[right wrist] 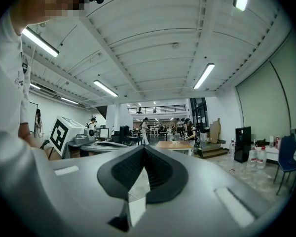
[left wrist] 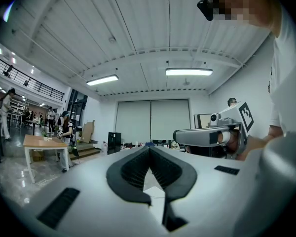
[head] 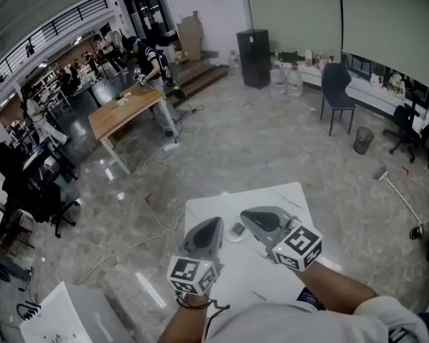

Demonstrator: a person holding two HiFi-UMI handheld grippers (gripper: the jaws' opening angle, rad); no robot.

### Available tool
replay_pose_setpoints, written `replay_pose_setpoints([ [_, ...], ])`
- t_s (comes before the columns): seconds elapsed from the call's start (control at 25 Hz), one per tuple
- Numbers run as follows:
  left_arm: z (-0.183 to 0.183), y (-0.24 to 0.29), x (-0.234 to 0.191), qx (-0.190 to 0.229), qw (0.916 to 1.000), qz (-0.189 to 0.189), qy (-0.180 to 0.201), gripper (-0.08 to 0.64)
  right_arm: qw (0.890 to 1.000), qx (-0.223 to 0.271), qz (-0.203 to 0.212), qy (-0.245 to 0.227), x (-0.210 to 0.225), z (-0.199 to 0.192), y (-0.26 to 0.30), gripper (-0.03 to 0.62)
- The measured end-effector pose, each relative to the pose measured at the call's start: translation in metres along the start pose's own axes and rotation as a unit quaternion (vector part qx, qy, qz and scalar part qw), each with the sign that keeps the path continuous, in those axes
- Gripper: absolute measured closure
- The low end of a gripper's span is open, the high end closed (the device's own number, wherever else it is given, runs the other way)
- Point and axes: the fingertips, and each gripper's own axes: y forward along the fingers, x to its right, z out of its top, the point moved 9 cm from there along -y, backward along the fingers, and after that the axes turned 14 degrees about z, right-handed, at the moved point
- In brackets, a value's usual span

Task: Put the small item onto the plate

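Observation:
In the head view both grippers are held over a white table (head: 286,199). My left gripper (head: 214,222) and my right gripper (head: 245,215) point away from me, side by side. Between them on the table lies a small pale round thing (head: 236,229) with a dark spot on it; it is too small to tell plate from item. In the left gripper view my left gripper (left wrist: 149,150) has its jaws together with nothing in them. My right gripper (right wrist: 144,149) is likewise shut and empty in its own view. Each gripper view looks level across the room and shows the other gripper beside it.
The table is small, with marble floor around it. A wooden table (head: 125,113) with people near it stands far left. A dark chair (head: 337,91) and a black cabinet (head: 256,57) stand at the back. A white box (head: 61,316) lies at the lower left.

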Motion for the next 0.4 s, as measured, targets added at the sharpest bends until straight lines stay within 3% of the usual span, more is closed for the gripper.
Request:
replay_pose_setpoints([
  [0.4, -0.002, 0.015, -0.008, 0.012, 0.9997, 0.011, -0.015, 0.554, 1.0, -0.007, -0.002, -0.002, 0.025, -0.003, 0.013, 0.589],
])
